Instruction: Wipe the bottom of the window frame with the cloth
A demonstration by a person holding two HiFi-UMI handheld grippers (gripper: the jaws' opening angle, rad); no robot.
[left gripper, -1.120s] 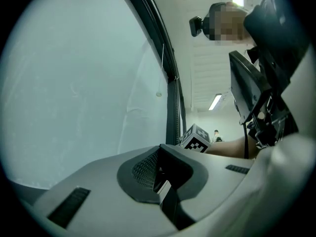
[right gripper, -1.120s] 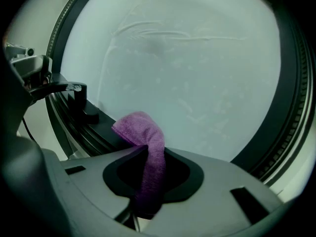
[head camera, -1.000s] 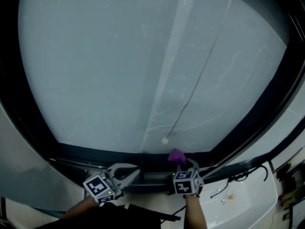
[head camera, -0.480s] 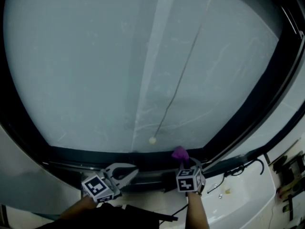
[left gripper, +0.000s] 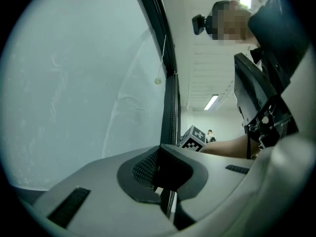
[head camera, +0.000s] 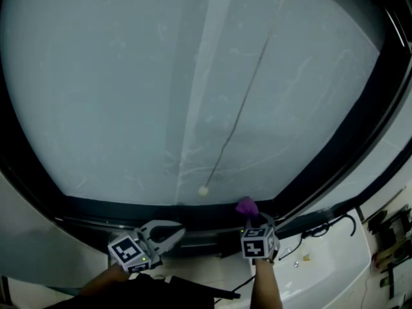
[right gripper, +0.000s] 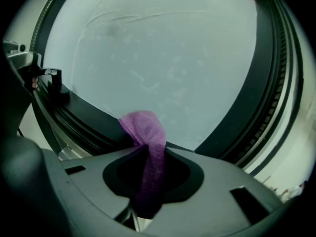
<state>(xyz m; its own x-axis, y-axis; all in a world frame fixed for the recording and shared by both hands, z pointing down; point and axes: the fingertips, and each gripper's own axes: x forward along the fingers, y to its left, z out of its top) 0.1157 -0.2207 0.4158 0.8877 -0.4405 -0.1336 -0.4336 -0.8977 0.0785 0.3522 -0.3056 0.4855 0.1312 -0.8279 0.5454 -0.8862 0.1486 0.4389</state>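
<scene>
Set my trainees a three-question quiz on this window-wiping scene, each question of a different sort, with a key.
1. True or false: the left tongs hold the purple cloth.
2. In the head view, the cloth sits at: A) the dark bottom frame; B) the ceiling light; C) the person's sleeve.
3. Fill in: the thin hanging cord ends in a small pale ____.

Key
1. False: the right tongs grip it.
2. A
3. bead
</scene>
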